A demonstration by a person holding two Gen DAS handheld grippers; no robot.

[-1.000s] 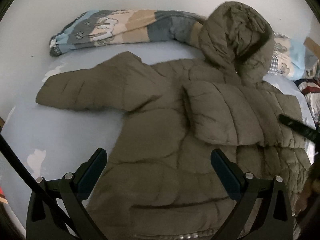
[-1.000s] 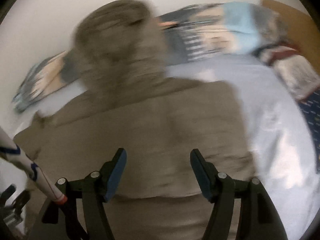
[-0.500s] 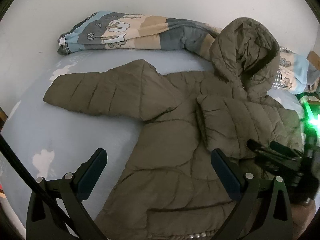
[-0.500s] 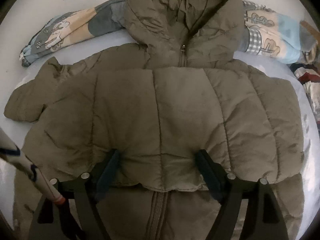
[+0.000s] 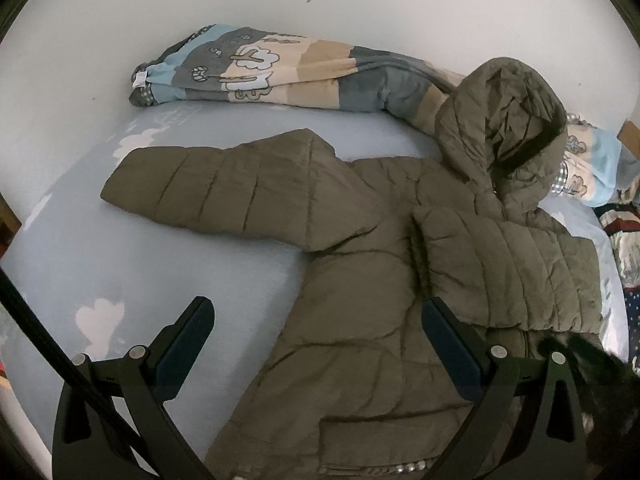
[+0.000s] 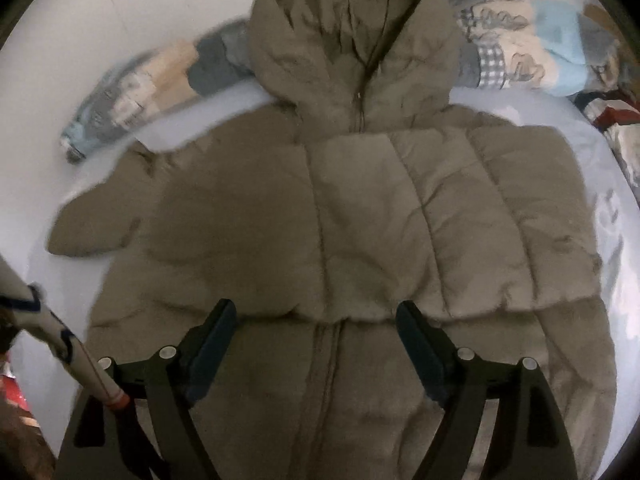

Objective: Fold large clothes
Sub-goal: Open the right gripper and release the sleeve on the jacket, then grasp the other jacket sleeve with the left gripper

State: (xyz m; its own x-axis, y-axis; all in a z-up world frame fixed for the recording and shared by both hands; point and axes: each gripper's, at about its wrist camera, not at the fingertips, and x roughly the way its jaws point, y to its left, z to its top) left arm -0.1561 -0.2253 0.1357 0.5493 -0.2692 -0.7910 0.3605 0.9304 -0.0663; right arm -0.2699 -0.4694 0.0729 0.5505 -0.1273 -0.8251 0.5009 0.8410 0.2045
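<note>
An olive hooded puffer jacket (image 5: 360, 248) lies front up on a light blue bed sheet (image 5: 120, 272). One sleeve (image 5: 224, 196) stretches out to the left. The other sleeve (image 6: 420, 220) is folded across the chest, its cuff edge just beyond my right gripper's fingertips. The hood (image 6: 340, 40) rests against the rolled blanket. My right gripper (image 6: 314, 308) hangs open over the zip (image 6: 324, 360) with nothing between its fingers. Over the jacket's lower left edge, my left gripper (image 5: 318, 308) is open and holds nothing.
A rolled patterned blanket (image 5: 280, 72) lies along the white wall behind the jacket. More patterned bedding (image 5: 624, 240) is piled at the right. A black cable (image 5: 40, 320) crosses the left wrist view. A white rod with an orange band (image 6: 60, 340) slants in at the right wrist view's left.
My right gripper has opened wider and drawn back from the folded sleeve's cuff, which stays lying on the chest. The left gripper has pulled back and up, still open.
</note>
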